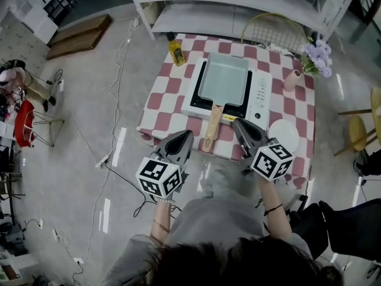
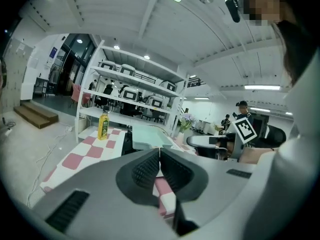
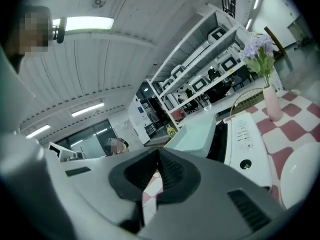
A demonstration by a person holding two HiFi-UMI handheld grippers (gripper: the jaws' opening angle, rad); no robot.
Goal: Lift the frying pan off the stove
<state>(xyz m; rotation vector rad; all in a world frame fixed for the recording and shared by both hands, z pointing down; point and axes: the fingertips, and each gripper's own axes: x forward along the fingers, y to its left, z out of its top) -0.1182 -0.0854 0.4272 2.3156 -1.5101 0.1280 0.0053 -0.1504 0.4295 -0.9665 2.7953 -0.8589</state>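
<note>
Dark hair (image 1: 238, 267) at the bottom of the head view sits closest to the lens, with a grey shirt (image 1: 226, 219) just beyond it.

Frying pan (image 1: 223, 79): rectangular, pale teal, flat on the stove (image 1: 259, 100), not lifted. Its wooden handle (image 1: 213, 124) points back at us, past the stove's near edge.

We have the left gripper (image 1: 188, 136) just left of the handle's end, not touching it. Jaws clenched, nothing between them. The right gripper (image 1: 237, 124) is right of the handle, tips over the stove's near right corner. Jaws also clenched and empty. Each gripper's own view shows the pads pressed together.

Stove is white with its controls down the right side, and sits on a pink-and-white checked tablecloth (image 1: 169, 91). White plate (image 1: 289, 130) is at the near right, just beside the right gripper. Yellow bottle (image 1: 176, 52) stands at the far left corner. Pink vase (image 1: 293, 79) with purple flowers (image 1: 318, 57) is at the far right. White shelving (image 1: 238, 8) stands behind the table. Cables (image 1: 119, 88) run across the floor on the left.
</note>
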